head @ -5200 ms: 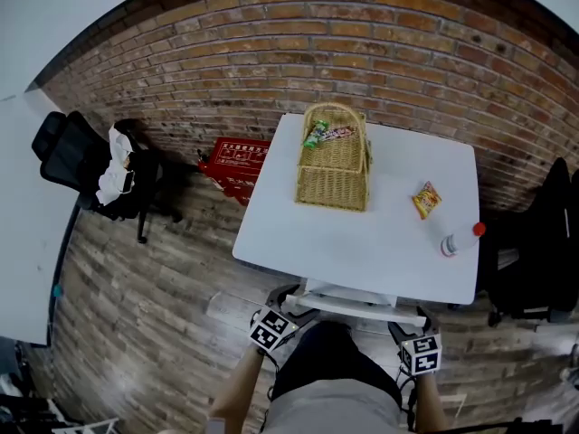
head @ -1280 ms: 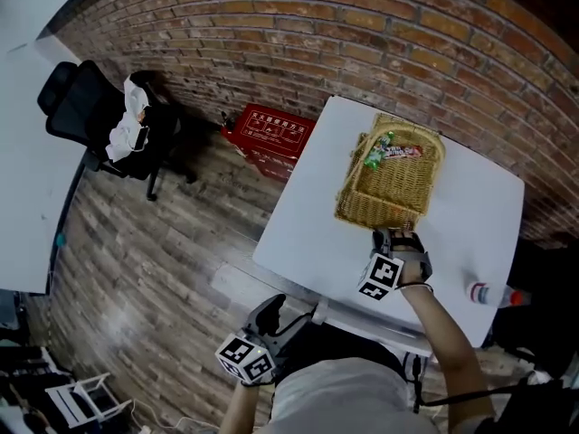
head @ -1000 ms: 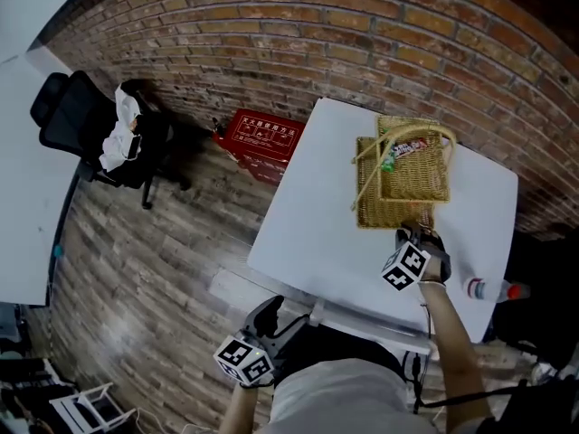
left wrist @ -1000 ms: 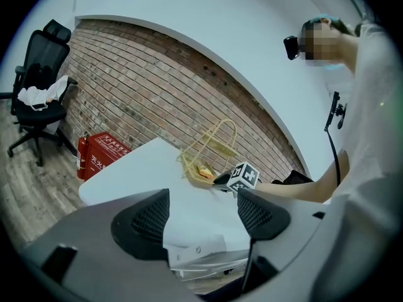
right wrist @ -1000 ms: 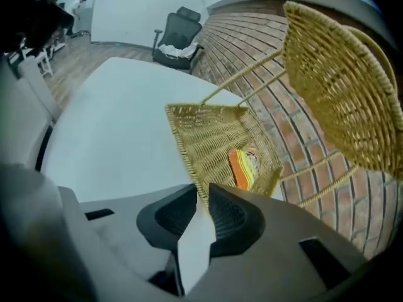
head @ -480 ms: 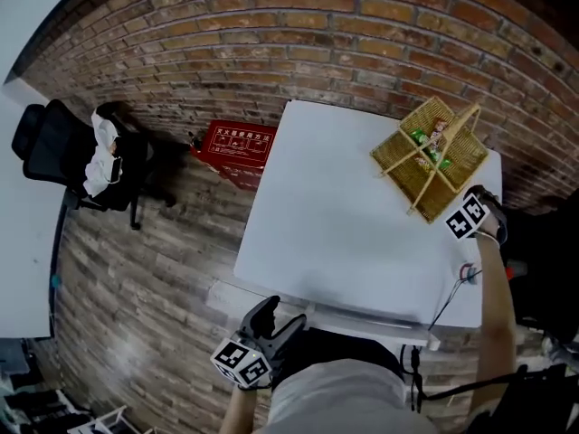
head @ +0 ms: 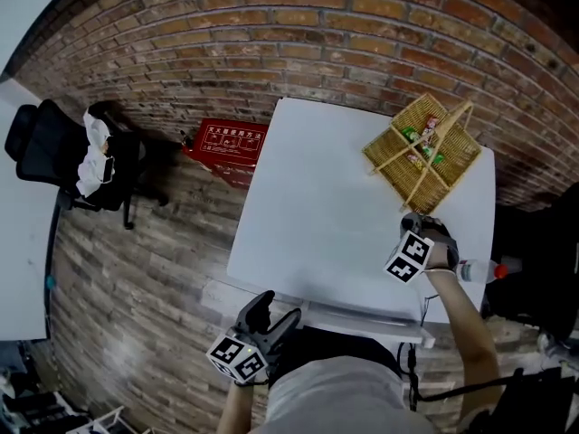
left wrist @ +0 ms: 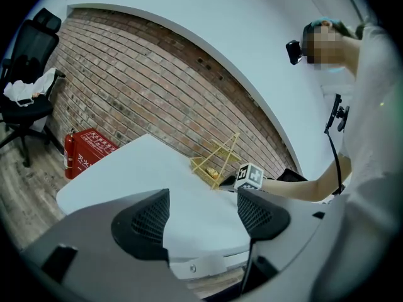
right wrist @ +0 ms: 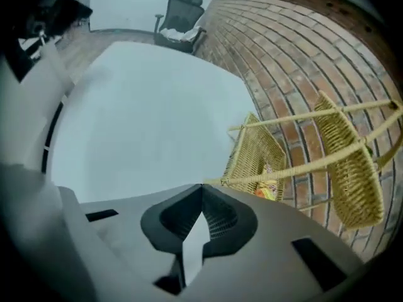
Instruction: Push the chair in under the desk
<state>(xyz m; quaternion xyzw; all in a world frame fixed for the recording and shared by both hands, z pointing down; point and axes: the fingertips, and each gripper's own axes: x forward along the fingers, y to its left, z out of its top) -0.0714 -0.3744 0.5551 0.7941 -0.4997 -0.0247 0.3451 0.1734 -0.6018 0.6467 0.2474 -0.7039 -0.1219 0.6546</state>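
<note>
Dark chair (head: 348, 340) sits nearest, right at the desk's near edge. Torso hides most of it, so can't tell how far under it is. Neither gripper touches it.

Left gripper (head: 269, 306) is low at the near-left, just off the desk corner. Its jaws stand apart with nothing between them; only desk shows through the gap in the left gripper view.

White desk (head: 317, 206) is mostly bare.

Right gripper (head: 414, 220) is over the desk's right side, arm stretched out. Jaws are pressed together and hold nothing. In the right gripper view the tips (right wrist: 201, 187) sit right at the end of the basket's handle bar; can't tell if they touch.

Bottle (head: 475, 269) lies at the right edge, just beside that hand.

Wicker basket (head: 421, 156) is at the far-right corner, skewed to the desk edges, with snack packets inside.

Left of the desk is wood floor (head: 136, 269). Red box (head: 223, 143) stands on it against the brick wall (head: 271, 25). Black office chair (head: 45, 147) with a white cloth on it is far left, well apart from the desk.
</note>
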